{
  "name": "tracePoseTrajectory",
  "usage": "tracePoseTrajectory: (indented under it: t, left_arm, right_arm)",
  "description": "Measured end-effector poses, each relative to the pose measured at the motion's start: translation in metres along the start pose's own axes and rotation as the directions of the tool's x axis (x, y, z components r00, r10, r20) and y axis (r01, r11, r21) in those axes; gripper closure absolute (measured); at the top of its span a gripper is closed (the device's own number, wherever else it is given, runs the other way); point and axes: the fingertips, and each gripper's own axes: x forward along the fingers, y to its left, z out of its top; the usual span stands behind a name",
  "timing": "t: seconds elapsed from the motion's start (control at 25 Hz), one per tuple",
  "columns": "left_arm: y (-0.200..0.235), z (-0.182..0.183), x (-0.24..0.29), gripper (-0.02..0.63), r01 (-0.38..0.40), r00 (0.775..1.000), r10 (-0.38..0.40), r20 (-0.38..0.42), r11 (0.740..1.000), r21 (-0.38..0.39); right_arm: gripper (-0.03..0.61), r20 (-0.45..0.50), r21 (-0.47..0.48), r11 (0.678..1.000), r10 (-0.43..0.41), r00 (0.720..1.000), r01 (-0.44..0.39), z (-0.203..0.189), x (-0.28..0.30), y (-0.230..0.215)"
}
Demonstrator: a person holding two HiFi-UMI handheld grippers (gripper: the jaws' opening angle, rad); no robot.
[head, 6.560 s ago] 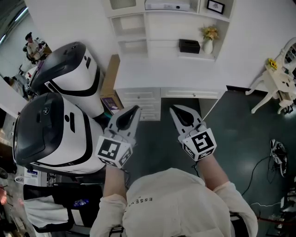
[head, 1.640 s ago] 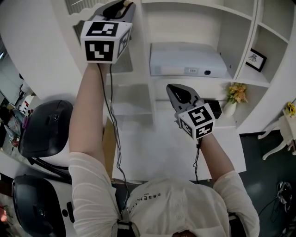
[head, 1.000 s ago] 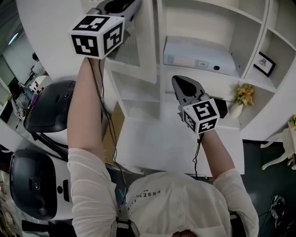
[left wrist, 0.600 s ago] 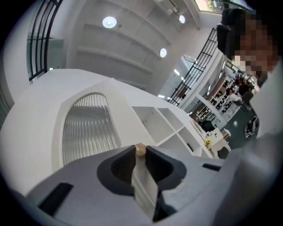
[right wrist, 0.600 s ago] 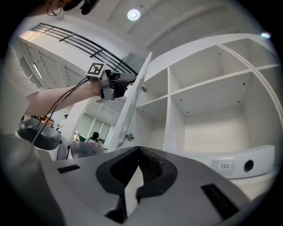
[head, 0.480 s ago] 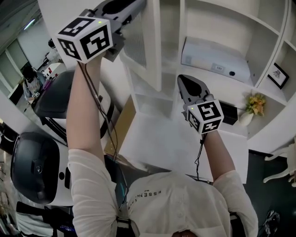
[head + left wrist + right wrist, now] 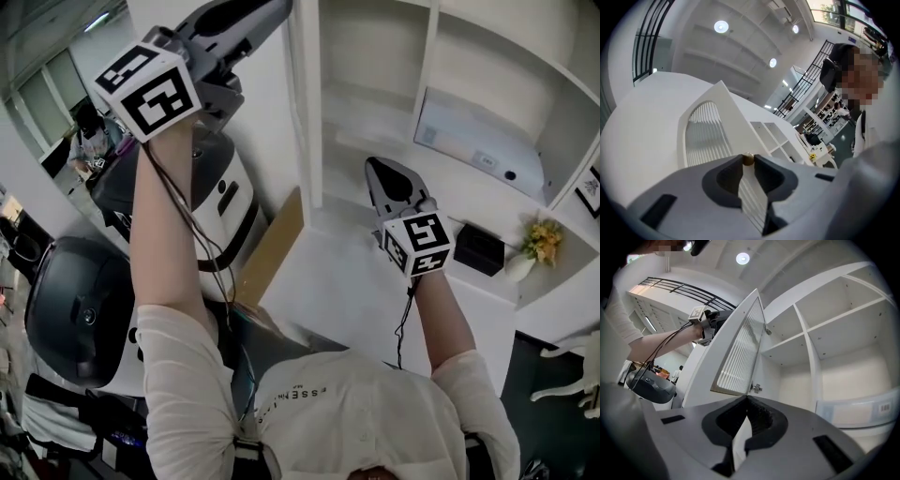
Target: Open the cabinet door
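- Left hand-held gripper (image 7: 258,11), head view: the jaw tips are cut off by the top edge, so what they hold is not shown there.
- Brass knob (image 7: 748,159), left gripper view: only the crown is seen. The rest is covered by the jaw tips pressed on it.
- Cabinet door (image 7: 304,103), head view: presented edge-on and cut off at the top, with its slatted face hidden.
- White device (image 7: 478,141) on a shelf: the label print is too small to be read.
- Framed picture (image 7: 591,192): cut off by the right edge.
- White chair (image 7: 581,356): shown only in part at the right edge.
- Person (image 7: 91,141) in the background: too small for any detail.
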Motion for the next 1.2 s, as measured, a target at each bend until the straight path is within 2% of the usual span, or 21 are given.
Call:
tracePoseTrajectory:
  t: [0.16, 0.28, 0.4, 0.56, 0.76, 0.88, 1.08, 1.2]
  left_arm:
    - [0.014, 0.001, -0.025, 0.534, 0.013, 1.0, -0.012, 0.013, 0.999, -0.045]
    - [0.021, 0.003, -0.04, 0.532, 0.046, 0.999, -0.046, 0.013, 0.997, -0.064]
    - [0.033, 0.004, -0.055, 0.532, 0.039, 0.999, -0.038, 0.008, 0.997, -0.063]
    - [0.051, 0.001, -0.079, 0.532, 0.012, 1.0, -0.011, 0.014, 0.998, -0.067]
    - [0.077, -0.002, -0.105, 0.536, -0.015, 0.999, 0.018, 0.037, 0.996, -0.089]
    - [0.089, -0.003, -0.119, 0.538, -0.016, 0.998, 0.022, 0.052, 0.994, -0.113]
    - [0.108, -0.01, -0.132, 0.543, -0.091, 0.994, 0.098, 0.054, 0.988, -0.124]
    - [0.107, -0.008, -0.132, 0.544, -0.097, 0.993, 0.104, 0.059, 0.988, -0.118]
  right_arm:
    - [0.563, 0.107, -0.004, 0.999, 0.032, 0.994, -0.032, 0.018, 0.015, 0.019]
    - [0.563, 0.149, -0.029, 0.996, 0.093, 0.984, -0.09, 0.027, 0.03, 0.047]
    - [0.563, 0.146, -0.072, 0.987, 0.149, 0.978, -0.14, 0.027, 0.045, 0.074]
    - [0.563, 0.141, -0.088, 0.981, 0.182, 0.973, -0.17, 0.021, 0.058, 0.089]
    - [0.563, 0.141, -0.032, 0.984, 0.179, 0.974, -0.176, 0.014, 0.079, 0.089]
    - [0.563, 0.131, -0.03, 0.983, 0.186, 0.974, -0.184, 0.012, 0.09, 0.095]
    - [0.563, 0.11, -0.018, 0.986, 0.169, 0.979, -0.168, 0.003, 0.108, 0.097]
    - [0.563, 0.095, -0.007, 0.984, 0.179, 0.979, -0.179, -0.002, 0.112, 0.102]
